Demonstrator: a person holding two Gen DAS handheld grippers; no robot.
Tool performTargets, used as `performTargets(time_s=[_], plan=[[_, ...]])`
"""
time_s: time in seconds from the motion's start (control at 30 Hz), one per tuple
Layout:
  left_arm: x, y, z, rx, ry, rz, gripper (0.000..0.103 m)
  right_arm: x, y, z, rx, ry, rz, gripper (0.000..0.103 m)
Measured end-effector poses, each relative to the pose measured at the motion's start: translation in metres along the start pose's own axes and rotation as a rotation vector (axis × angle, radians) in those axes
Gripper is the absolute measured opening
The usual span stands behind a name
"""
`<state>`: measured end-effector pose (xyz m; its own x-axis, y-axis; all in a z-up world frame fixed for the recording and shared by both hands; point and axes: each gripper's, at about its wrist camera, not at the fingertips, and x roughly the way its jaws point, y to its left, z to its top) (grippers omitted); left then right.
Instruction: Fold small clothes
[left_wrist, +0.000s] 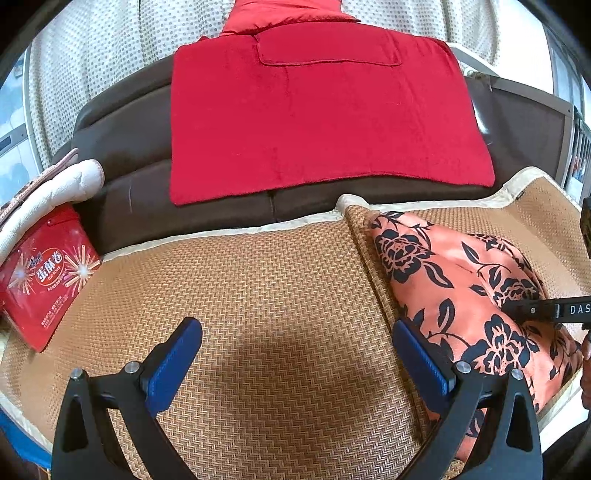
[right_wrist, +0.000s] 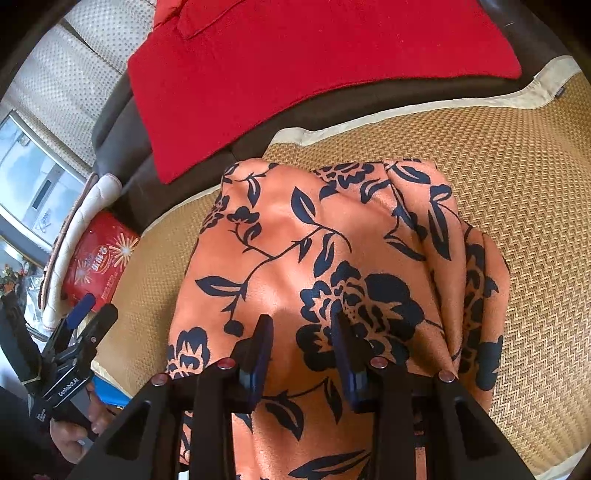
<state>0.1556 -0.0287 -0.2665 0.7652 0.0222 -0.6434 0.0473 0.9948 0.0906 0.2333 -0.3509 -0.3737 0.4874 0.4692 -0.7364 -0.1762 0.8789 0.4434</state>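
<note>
A woven rattan mat (left_wrist: 258, 295) covers the sofa seat and carries everything; behind it the dark sofa back (left_wrist: 122, 147) is draped with a red blanket (left_wrist: 325, 118). At the mat's left edge a red tin (left_wrist: 44, 284) leans under a cream quilted pad (left_wrist: 48, 192).

The task's thing, an orange garment with a black flower print (right_wrist: 332, 258), lies bunched on the right half of the mat, reaching from near the back edge to the front edge. It is humped and creased, with loose folds running down its right side, and it is not yet laid flat.

By its drape and faint sheen, the cloth looks thin, light and very soft, probably a little slippery. It will not hold a shape, will sag from any pinch, and may slide over itself or over the mat. A single layer at a hem or corner seems the best hold, one corner for each tool, so the piece can be lifted and spread. A mid-panel pinch would only gather more folds.

The right hand-held gripper (right_wrist: 303, 339) hovers low over the middle of the garment. Its jaws stand partly apart with cloth showing between them, and whether the pads touch it I cannot tell. The left hand-held gripper (left_wrist: 295, 354) is spread wide over bare mat, just left of the garment, holding nothing.
</note>
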Motion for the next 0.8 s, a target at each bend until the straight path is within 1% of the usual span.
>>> performTargets(time_s=[0.37,0.53,0.6,0.67,0.73,0.8], plan=[[0.010,-0.010,-0.001,0.018,0.018,0.010,0.103,0.005,-0.003,0.002,-0.001,0.013,0.018,0.037],[0.025,-0.020,0.000,0.030,0.031,0.029,0.103,0.003,-0.008,0.005,-0.001,0.012,0.037,0.037],[0.033,-0.026,0.001,0.031,0.039,0.030,0.103,-0.001,-0.007,0.006,-0.021,0.004,0.051,0.037],[0.041,-0.034,0.004,0.035,0.044,0.034,0.103,-0.006,-0.006,0.009,-0.023,-0.034,0.059,0.037],[0.049,-0.043,0.007,0.044,0.042,0.041,0.103,-0.010,-0.009,0.014,0.002,-0.087,0.066,0.037],[0.057,-0.051,0.008,0.050,0.047,0.045,0.103,-0.014,-0.013,0.020,0.033,-0.144,0.053,0.037]])
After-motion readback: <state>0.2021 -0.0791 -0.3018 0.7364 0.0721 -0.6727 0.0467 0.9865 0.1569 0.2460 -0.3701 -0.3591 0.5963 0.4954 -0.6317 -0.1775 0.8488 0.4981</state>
